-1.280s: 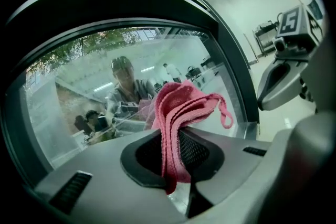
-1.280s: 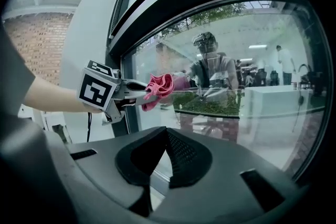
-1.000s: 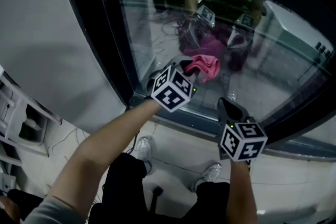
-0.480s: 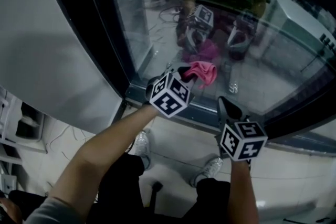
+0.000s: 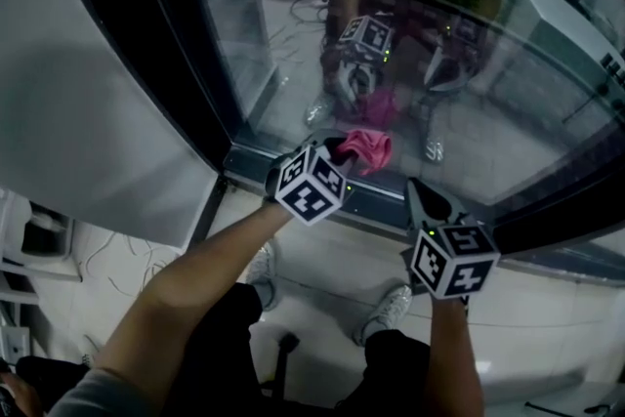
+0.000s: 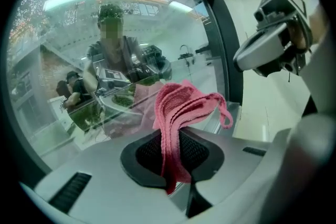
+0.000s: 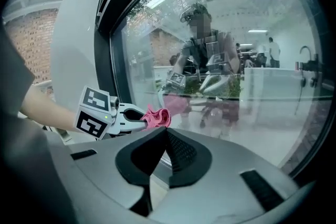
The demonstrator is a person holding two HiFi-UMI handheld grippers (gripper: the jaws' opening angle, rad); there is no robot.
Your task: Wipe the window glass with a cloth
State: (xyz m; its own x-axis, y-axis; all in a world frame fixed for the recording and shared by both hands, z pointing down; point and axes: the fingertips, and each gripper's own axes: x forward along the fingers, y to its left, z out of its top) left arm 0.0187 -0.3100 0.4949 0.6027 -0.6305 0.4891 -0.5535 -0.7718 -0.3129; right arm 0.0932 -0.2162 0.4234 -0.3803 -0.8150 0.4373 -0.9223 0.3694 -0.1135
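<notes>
Head view: in the middle, the left gripper (image 5: 340, 149) squeezes a crumpled pink cloth (image 5: 369, 149) by the big clear window glass (image 5: 488, 112). The right gripper (image 5: 418, 192), lower right, is closed and empty.

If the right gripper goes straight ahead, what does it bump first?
Probably the window glass, low down near its dark frame. The right gripper, jaws shut and empty, has nothing else ahead, though depth is unclear.

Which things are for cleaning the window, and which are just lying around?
For the job: pink cloth, window glass, left hand-held gripper holding the cloth.
Not part of it: right hand-held gripper, empty; white shelf; loose wires.
</notes>
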